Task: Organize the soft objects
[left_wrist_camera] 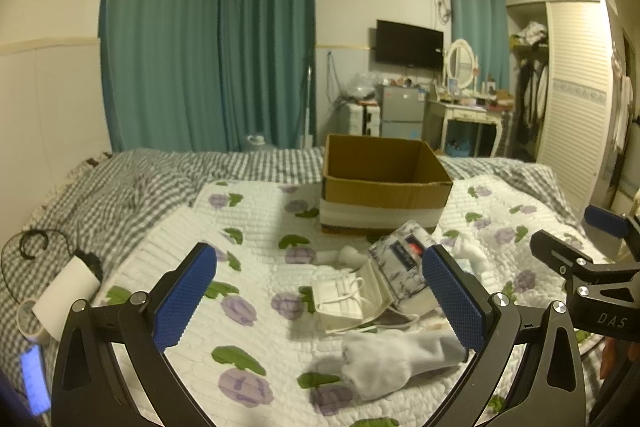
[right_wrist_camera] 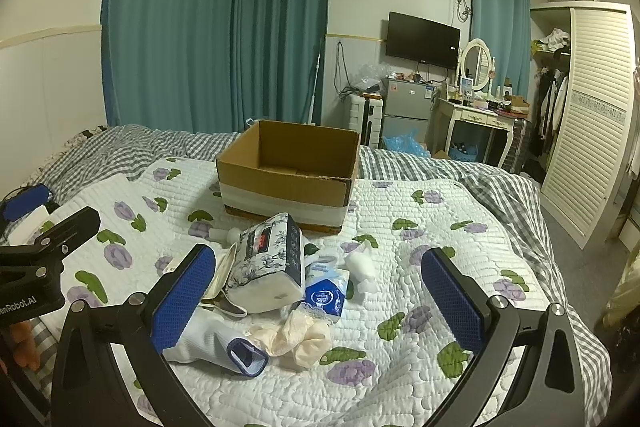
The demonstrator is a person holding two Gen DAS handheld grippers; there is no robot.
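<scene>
White sock (left_wrist_camera: pixel 384 359) between left hand-held gripper (left_wrist_camera: pixel 320 303) fingers.

The cardboard box (right_wrist_camera: pixel 288 173) stands on the quilt (right_wrist_camera: pixel 420 247), at the far side of the bed (right_wrist_camera: pixel 500 183). A cluster of soft items lies directly in front of the box. Within it, the tissue pack (right_wrist_camera: pixel 268 259) sits nearest the box. The face masks (left_wrist_camera: pixel 340 297) lie left of the pack; the small packet (right_wrist_camera: pixel 326 293) lies right. The sock (left_wrist_camera: pixel 384 359) lies nearest the cameras.
</scene>
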